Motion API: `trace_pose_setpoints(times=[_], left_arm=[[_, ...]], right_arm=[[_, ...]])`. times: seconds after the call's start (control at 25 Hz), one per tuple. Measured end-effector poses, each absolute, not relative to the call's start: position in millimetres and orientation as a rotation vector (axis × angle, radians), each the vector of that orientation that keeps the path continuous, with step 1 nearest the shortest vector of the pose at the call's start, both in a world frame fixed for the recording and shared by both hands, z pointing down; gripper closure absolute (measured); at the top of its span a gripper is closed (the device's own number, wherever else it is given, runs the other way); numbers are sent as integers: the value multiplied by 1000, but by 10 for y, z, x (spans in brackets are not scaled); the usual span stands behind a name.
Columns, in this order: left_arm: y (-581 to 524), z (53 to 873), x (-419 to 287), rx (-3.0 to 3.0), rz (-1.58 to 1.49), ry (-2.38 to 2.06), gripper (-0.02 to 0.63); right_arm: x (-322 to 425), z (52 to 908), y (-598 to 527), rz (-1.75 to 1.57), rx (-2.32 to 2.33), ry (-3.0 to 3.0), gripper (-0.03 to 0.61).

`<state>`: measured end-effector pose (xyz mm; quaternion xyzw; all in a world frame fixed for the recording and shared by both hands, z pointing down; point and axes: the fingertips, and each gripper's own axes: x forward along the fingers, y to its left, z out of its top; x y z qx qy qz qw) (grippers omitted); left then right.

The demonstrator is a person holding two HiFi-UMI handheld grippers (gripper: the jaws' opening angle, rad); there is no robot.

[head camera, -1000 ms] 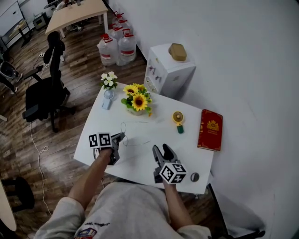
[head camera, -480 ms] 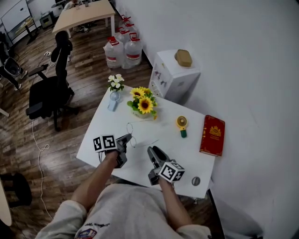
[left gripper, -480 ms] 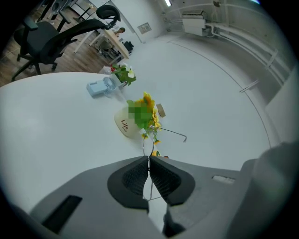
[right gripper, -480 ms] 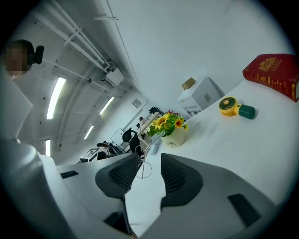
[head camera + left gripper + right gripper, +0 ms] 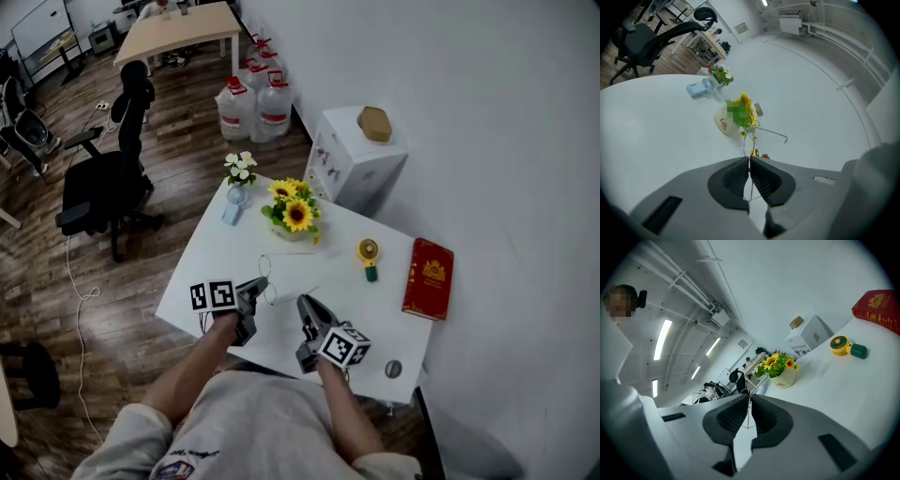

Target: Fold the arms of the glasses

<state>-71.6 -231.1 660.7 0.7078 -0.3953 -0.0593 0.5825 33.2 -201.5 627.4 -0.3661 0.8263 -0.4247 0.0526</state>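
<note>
The glasses (image 5: 269, 275) are thin wire ones, held just above the white table (image 5: 375, 314) between my two grippers. My left gripper (image 5: 257, 287) is shut on the wire frame; in the left gripper view the pads (image 5: 737, 174) pinch the rim (image 5: 751, 140), and one arm (image 5: 773, 134) sticks out to the right. My right gripper (image 5: 305, 303) comes in from the right. Its jaws are closing, with a thin wire arm (image 5: 751, 383) running up between the pads (image 5: 765, 414), which touch it.
At the table's far side stand a pot of sunflowers (image 5: 294, 214), a small vase of white flowers (image 5: 240, 169), a yellow hand fan (image 5: 367, 251) and a red book (image 5: 428, 278). A small dark disc (image 5: 393, 369) lies near the front right corner. A white cabinet (image 5: 361, 155) stands behind the table.
My right gripper has moved left to the glasses and its jaws have gone from wide open to nearly together round the arm. The left gripper has lifted the glasses a little.
</note>
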Motion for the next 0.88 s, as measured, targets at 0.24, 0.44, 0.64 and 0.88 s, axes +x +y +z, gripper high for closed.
trace_pose_setpoints(times=[0.24,0.44,0.64,0.88], left_arm=[[-2190,6509,-550,1709,-103,-888,600],[-2111,6464,-439,1738,-86,-858,600],[-2027,6435,-360,1759,-72,-829,600],[-1946,6394,-300,1786,-48,-802,600]], right_arm=[[244,6161,-2058,-1260,-1086,2535,577],[186,6133,-2086,-1246,-1076,2562,580],[116,6177,-2082,-1255,-1059,2592,580],[29,6232,-2072,-1285,-1029,2631,580]])
